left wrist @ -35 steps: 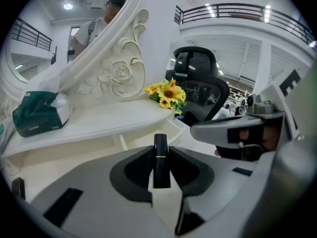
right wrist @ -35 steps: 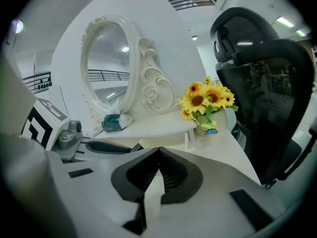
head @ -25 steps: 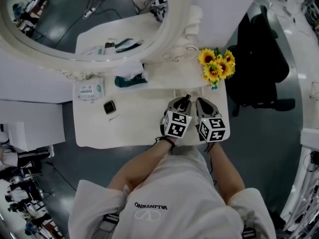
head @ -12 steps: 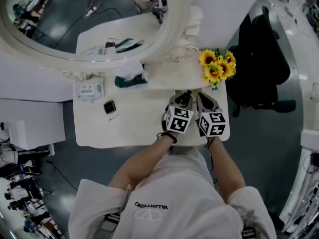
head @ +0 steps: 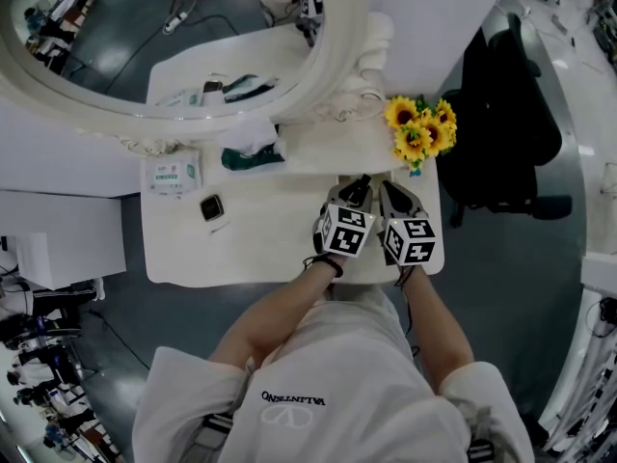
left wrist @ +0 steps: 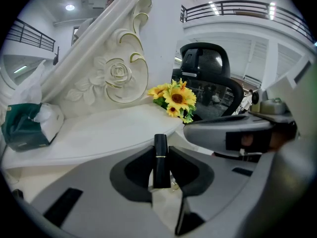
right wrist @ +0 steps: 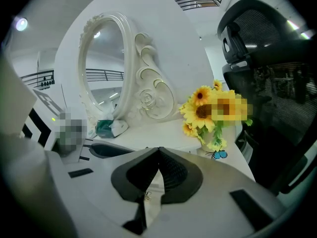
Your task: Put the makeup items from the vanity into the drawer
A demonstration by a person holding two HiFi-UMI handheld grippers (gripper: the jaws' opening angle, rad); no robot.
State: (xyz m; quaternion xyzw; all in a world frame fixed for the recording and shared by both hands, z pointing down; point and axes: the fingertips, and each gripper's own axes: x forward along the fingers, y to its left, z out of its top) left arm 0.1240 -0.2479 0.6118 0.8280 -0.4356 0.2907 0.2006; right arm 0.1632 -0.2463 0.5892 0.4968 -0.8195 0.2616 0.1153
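Left gripper view shows the left gripper (left wrist: 161, 150) closed to a narrow gap on a lipstick (left wrist: 161, 160), which stands upright between the pads above the right end of the white surface (head: 260, 239). The right gripper (right wrist: 159, 150) sits just beside it, jaws together with nothing between them. The main risk is that the tube tilts or slides out, since the pads clamp only a short stretch of its smooth, hard case. A bump from the neighbouring gripper could do that, and a wide swing could knock over the sunflowers (head: 419, 128) nearby. No view makes out the drawer. The lipstick is slim, glossy black and square-edged, with a thin gold ring near mid-height.
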